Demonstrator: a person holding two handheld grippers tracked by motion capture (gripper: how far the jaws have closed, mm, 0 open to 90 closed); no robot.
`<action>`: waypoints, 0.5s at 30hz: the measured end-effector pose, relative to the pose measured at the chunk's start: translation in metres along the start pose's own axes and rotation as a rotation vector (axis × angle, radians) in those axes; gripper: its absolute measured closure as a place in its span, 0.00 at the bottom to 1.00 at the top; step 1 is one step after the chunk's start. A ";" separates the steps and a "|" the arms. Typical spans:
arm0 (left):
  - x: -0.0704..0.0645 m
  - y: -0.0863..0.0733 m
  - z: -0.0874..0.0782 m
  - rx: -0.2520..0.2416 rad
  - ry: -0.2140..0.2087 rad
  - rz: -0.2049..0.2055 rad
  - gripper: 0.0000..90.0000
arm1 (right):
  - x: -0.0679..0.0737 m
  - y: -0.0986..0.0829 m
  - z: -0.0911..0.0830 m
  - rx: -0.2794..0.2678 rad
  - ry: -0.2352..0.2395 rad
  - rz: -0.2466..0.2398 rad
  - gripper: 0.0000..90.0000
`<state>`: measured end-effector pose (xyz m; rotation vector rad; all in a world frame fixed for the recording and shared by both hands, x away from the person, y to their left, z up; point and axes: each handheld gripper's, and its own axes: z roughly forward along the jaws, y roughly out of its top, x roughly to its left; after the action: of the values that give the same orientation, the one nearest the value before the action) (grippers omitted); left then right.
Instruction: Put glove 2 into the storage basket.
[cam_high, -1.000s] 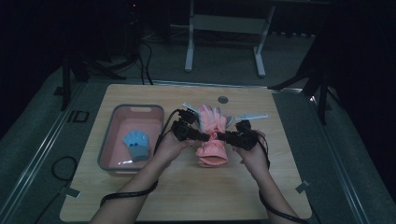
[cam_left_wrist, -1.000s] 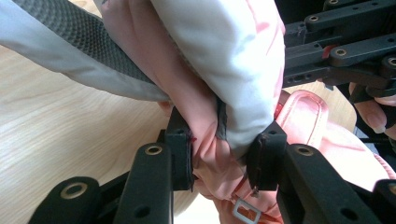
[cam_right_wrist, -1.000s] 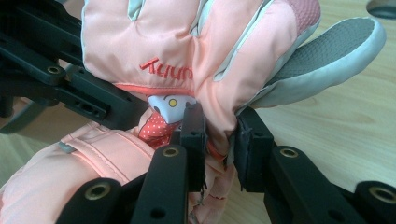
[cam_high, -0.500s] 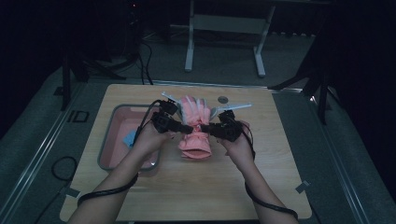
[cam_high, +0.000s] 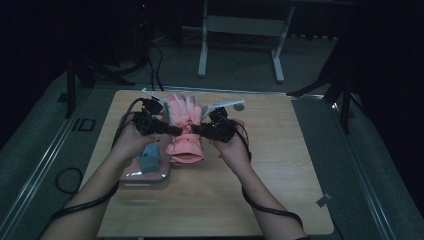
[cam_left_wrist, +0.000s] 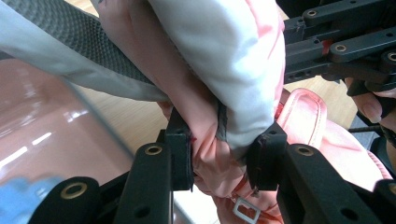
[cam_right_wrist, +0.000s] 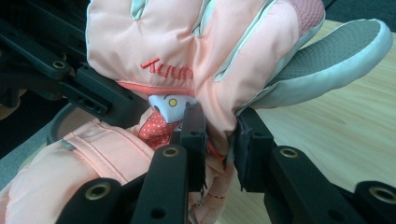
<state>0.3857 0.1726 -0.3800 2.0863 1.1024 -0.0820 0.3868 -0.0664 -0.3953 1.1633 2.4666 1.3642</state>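
Note:
A pink padded ski glove with white and grey trim hangs above the wooden table, held from both sides near its wrist. My left gripper is shut on the glove's left side. My right gripper is shut on its right side. The glove's fingers point away from me and its cuff hangs toward me. In the right gripper view the glove shows red lettering and a grey palm patch. The left gripper appears beyond it.
A pink transparent bin stands at the table's left, partly under my left hand, with a blue object inside. A small round grey disc lies near the far edge. Bare wood spreads to the right and front.
Both grippers have carried the glove leftward and a little farther from me, so it now hangs beside the bin's right edge. Both stay shut on it.

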 end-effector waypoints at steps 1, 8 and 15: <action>0.003 -0.002 -0.004 0.000 0.006 -0.001 0.74 | 0.003 0.002 0.003 0.001 0.004 -0.001 0.84; 0.024 -0.015 -0.030 0.019 0.029 -0.006 0.74 | 0.025 0.012 0.030 -0.004 0.037 -0.002 0.84; 0.056 -0.038 -0.052 0.048 0.064 -0.045 0.74 | 0.055 0.016 0.078 0.006 0.066 0.016 0.84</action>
<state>0.3790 0.2572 -0.3873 2.1201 1.1966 -0.0647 0.3895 0.0285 -0.4156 1.1597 2.5132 1.4220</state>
